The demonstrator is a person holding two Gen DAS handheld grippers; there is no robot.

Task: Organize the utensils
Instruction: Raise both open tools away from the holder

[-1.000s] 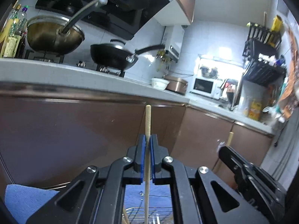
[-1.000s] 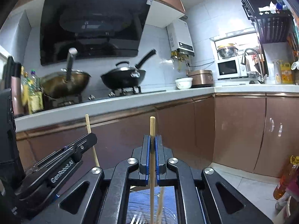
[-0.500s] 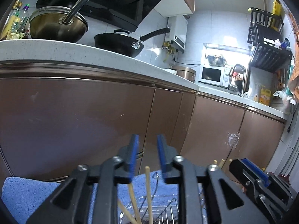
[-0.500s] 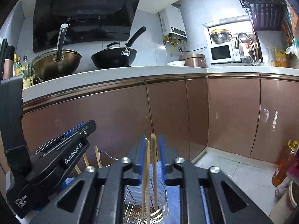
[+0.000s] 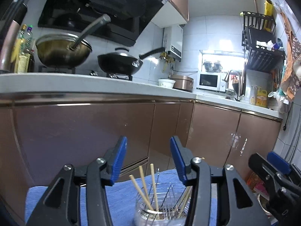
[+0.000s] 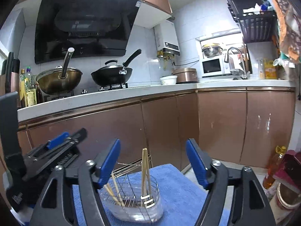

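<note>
1. Left hand-held gripper (image 5: 148,158): blue pads apart, jaws opening, nothing between them; poised above and short of holder.
2. Clear holder (image 6: 131,201) with wire grid, standing on blue cloth (image 6: 180,188) over tabletop.
3. Three chopsticks (image 5: 144,186) leaning in holder's left part, tips fanned upward.
4. Two more chopsticks (image 6: 145,171) upright in holder's right part, tips touching.
5. Right hand-held gripper (image 6: 152,162): pads wide apart, jaws opening, empty; chopsticks seen through the gap, untouched.
6. Brown cabinets (image 6: 222,124) behind.
</note>
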